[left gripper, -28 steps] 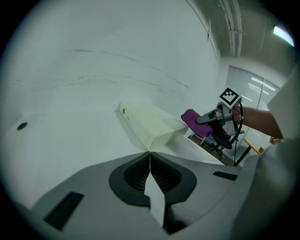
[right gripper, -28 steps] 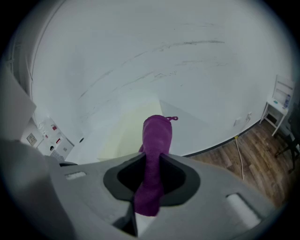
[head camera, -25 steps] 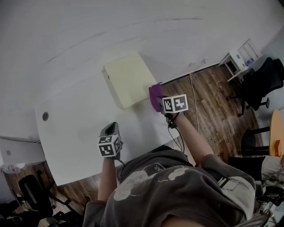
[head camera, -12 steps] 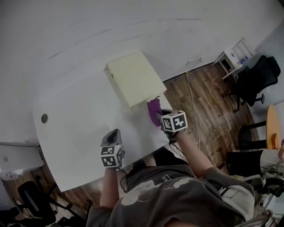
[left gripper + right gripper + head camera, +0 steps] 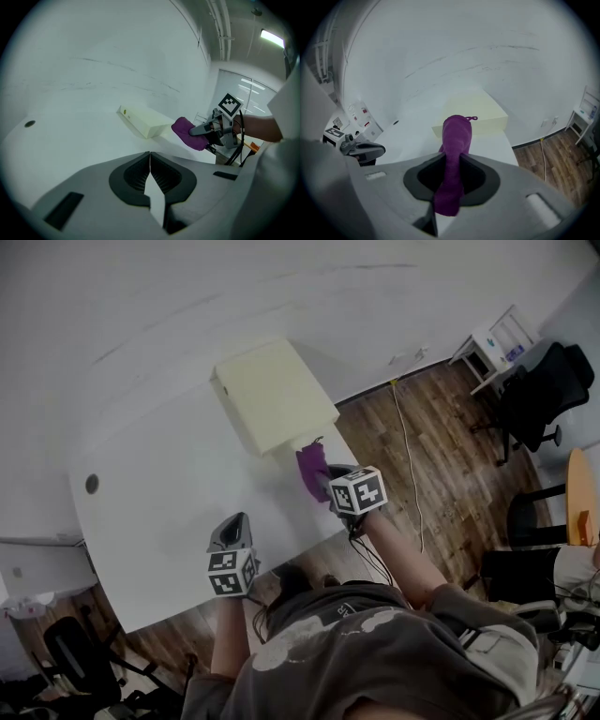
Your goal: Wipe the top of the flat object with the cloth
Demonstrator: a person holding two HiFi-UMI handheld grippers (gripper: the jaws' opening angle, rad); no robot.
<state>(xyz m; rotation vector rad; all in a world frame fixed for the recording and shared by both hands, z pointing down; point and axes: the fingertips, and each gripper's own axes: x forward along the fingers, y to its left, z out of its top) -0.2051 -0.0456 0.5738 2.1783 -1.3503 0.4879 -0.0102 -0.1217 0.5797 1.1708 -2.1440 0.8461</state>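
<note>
The right gripper (image 5: 328, 486) pinched the purple cloth (image 5: 310, 468) between its jaws, just off the box's (image 5: 272, 395) near edge and not on its top. The left gripper (image 5: 232, 532), jaws together and empty, hovered well short of the box. Wiping seemingly remained to do.

Bunched purple cloth (image 5: 312, 471) near the pale-yellow flat box (image 5: 272, 395), off its corner
</note>
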